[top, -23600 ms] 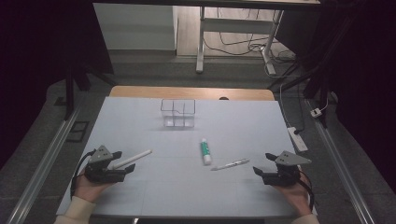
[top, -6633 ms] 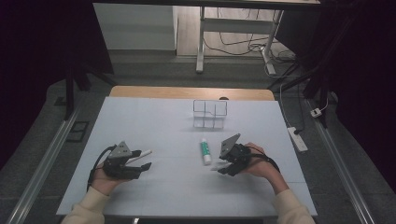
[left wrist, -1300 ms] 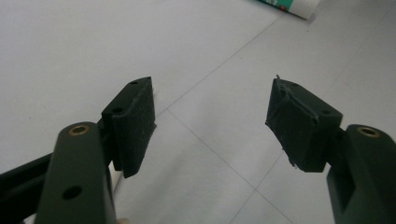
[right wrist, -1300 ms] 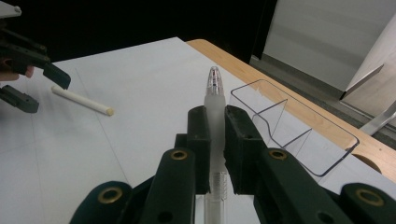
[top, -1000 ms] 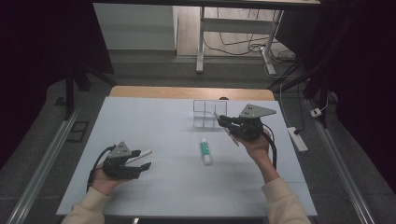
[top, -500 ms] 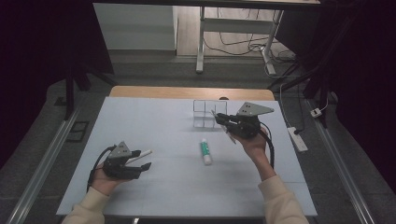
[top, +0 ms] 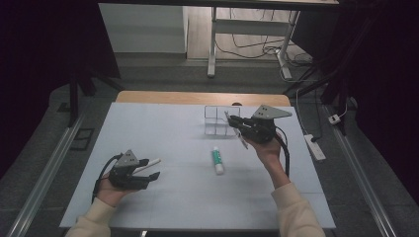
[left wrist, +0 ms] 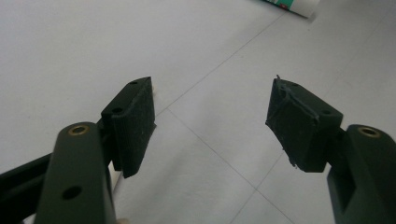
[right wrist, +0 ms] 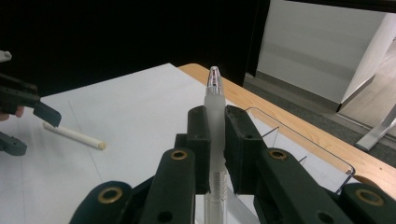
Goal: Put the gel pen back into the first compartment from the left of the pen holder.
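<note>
Your right gripper (right wrist: 215,140) squeezes a see-through plastic pen (right wrist: 215,100) above the clear plastic box (top: 216,120). Your left gripper (left wrist: 212,123) is wide open, holding nothing, over the white worktop (top: 163,128).

— What carries everything?
— A table (top: 163,123) with a pale, grid-lined top and a wooden far edge.
— What lies on it?
— A clear box (top: 217,121) near the far edge, a green-and-white tube (top: 217,160) around the middle, and a white stick (top: 150,164) at the left, well apart from the tube.
</note>
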Demonstrator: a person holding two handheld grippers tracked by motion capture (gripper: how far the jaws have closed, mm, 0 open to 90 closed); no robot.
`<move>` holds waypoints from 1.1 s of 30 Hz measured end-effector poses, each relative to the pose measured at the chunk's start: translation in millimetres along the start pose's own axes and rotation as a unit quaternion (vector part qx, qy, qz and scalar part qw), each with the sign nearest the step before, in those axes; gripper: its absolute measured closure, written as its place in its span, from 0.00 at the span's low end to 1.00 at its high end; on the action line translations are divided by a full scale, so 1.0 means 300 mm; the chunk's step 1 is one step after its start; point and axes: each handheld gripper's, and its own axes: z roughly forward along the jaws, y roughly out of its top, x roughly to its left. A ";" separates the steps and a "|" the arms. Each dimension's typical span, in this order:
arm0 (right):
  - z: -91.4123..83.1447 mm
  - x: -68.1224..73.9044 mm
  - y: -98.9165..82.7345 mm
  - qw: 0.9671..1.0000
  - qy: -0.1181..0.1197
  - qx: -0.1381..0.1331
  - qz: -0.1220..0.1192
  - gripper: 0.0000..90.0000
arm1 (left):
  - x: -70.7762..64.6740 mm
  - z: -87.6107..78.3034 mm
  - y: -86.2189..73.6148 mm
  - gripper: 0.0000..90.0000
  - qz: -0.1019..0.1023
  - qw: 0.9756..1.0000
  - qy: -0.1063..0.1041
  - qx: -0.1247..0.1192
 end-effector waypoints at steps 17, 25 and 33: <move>0.014 -0.010 0.030 1.000 -0.009 -0.002 -0.003 0.89 | -0.003 0.002 0.001 0.36 0.003 1.000 0.002 0.002; 0.019 -0.011 0.044 1.000 -0.006 -0.009 -0.003 0.89 | -0.003 0.001 0.000 0.36 0.002 1.000 0.002 0.002; 0.025 -0.010 0.048 1.000 -0.009 -0.008 -0.006 0.89 | -0.003 0.002 0.000 0.35 0.003 1.000 0.002 0.003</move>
